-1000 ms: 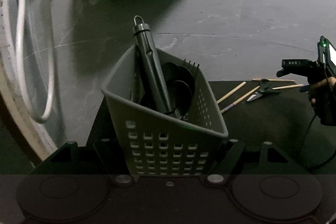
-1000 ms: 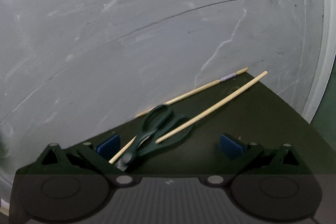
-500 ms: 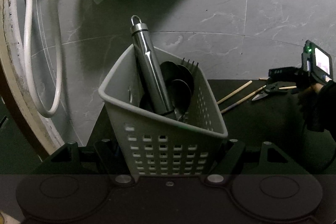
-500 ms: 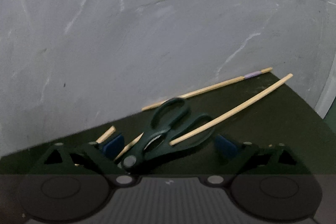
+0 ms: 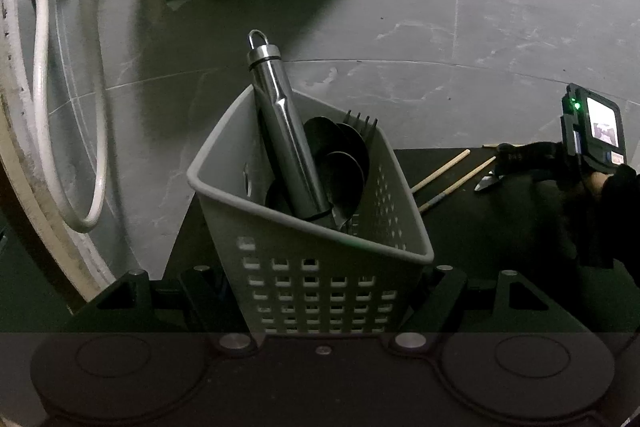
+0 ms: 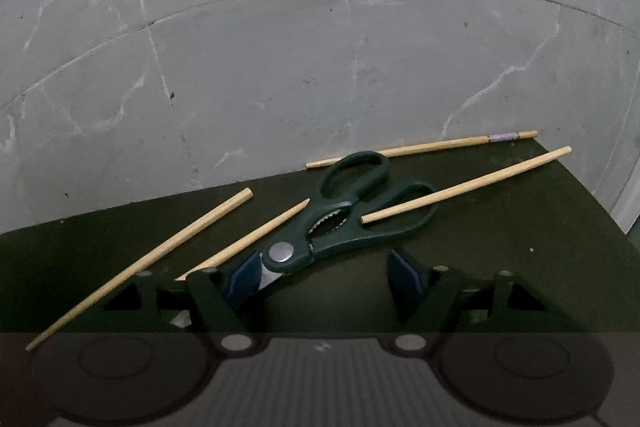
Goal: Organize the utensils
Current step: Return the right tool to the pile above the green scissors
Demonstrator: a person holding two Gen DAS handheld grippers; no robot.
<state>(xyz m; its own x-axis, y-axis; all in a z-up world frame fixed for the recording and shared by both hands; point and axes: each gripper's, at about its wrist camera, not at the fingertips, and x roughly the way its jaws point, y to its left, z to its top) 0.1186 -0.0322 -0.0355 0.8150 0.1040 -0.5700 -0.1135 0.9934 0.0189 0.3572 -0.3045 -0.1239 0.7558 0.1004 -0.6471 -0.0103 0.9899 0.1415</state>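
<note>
1. The left gripper (image 5: 322,303) is closed on the grey perforated basket (image 5: 320,267); its 2 jaws press the lower walls of the basket from both sides and hold it upright on the dark mat (image 5: 480,235).
2. Inside the basket, above the left jaws, stand a steel handle with a ring (image 5: 284,131), some dark spoons (image 5: 340,155) and a fork (image 5: 362,121).
3. The right gripper (image 6: 320,277) is not gripping anything. Its jaws have just been closing, but the right pad stands free and I cannot tell if the left blue pad already touches the blade.
4. The scissors (image 6: 344,215) lie flat on the mat. The pivot and blades are between the jaws, close to the left one, and the green handles point away beyond the fingertips.
5. I count 4 chopsticks (image 6: 464,185) around the scissors: 2 to the left of the jaws, 1 lying over a handle loop, and 1 far ahead at the mat's edge.
6. I judge the scissors stiff and rather heavy, with smooth, slippery steel blades. The best hold seems near the pivot, where plastic begins.
7. The chopstick on the loop is light and will probably roll off when the scissors rise.
</note>
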